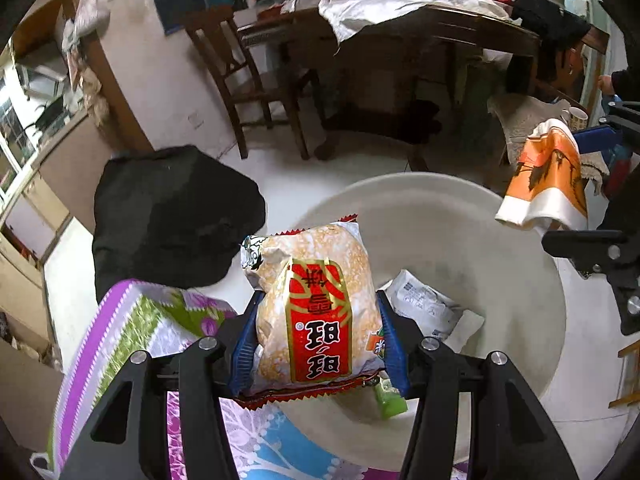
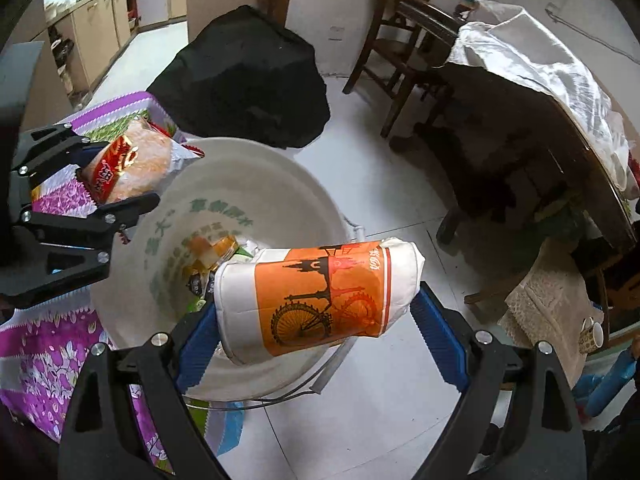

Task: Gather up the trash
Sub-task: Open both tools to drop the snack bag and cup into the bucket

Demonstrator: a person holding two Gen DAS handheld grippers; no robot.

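With some wrappers already lying in the white bucket (image 2: 256,184) below both tools, the left gripper (image 1: 316,320) clamps a rice-cracker packet (image 1: 316,304) and the right gripper (image 2: 320,320) an orange paper cup (image 2: 316,300), both not yet dropped in.

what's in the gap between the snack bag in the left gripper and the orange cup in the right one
Only the open white basin below: the right wrist view shows its printed inner wall and some wrappers at its bottom between the snack bag and the orange cup.
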